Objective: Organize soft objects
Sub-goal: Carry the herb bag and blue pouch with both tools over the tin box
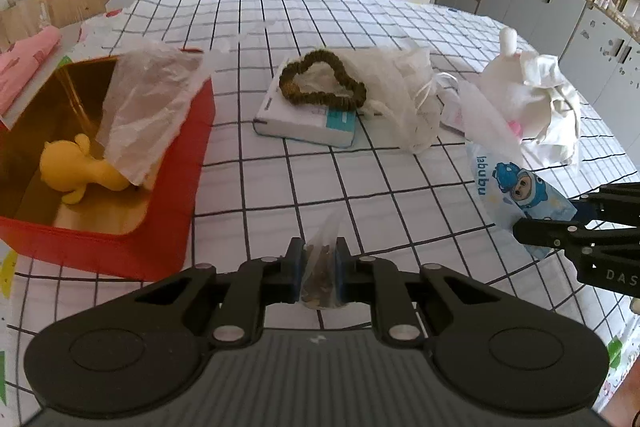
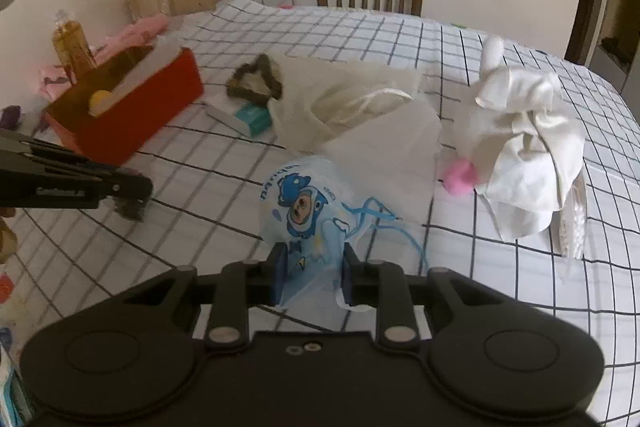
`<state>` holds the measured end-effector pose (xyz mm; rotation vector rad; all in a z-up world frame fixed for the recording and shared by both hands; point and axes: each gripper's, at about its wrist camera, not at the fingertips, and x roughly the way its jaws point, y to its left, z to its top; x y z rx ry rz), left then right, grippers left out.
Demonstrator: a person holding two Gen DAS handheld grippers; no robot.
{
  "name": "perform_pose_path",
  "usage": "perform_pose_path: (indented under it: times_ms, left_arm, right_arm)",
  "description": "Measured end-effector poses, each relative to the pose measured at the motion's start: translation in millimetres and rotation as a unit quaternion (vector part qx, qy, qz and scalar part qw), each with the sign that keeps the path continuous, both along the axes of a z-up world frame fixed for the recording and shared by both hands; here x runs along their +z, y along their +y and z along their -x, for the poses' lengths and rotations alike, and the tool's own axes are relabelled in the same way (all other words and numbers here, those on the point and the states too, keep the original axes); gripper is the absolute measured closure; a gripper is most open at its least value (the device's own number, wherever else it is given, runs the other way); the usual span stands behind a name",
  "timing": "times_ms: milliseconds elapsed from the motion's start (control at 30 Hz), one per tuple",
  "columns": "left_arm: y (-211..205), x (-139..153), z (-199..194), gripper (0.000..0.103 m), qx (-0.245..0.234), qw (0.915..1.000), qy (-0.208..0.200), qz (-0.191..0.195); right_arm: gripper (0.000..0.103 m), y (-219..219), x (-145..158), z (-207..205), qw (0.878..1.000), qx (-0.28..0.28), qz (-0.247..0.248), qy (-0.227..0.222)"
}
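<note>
My left gripper [image 1: 318, 269] has its jaws clamped on a small clear packet [image 1: 320, 267] of brown bits; my right gripper [image 2: 312, 277] pinches a thin blue printed bag [image 2: 304, 215], both just above the checked worktop [image 1: 360, 187]. Slick film could slip free before the red box [image 1: 160, 187].

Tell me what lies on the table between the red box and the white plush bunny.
Left wrist view: a book topped by a brown scrunchie, then a sheer white pouch, between red box and bunny.
</note>
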<state>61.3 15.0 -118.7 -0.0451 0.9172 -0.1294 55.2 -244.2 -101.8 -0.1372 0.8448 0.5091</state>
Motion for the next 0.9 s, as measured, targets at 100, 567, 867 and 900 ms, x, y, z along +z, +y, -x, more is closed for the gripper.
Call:
perform_pose_path:
  times_ms: [100, 567, 867, 900]
  left_arm:
    - [3, 9, 5, 0.088, -0.002, 0.9999, -0.01, 0.002]
    - [30, 63, 15, 0.088, 0.009, 0.9976, -0.068, 0.006]
    - [62, 84, 19, 0.088, 0.033, 0.9958, -0.086, -0.005]
    - [66, 86, 19, 0.088, 0.036, 0.9956, -0.087, -0.007]
  right_arm:
    - [0.077, 5, 11, 7, 1.0, 0.003, -0.011, -0.009]
    - [0.077, 48, 66, 14, 0.997, 0.033, -0.042, -0.047]
    - [0.078, 88, 87, 10, 0.996, 0.057, -0.044, -0.062]
    - [0.078, 92, 90, 9, 0.995, 0.059, -0.045, -0.064]
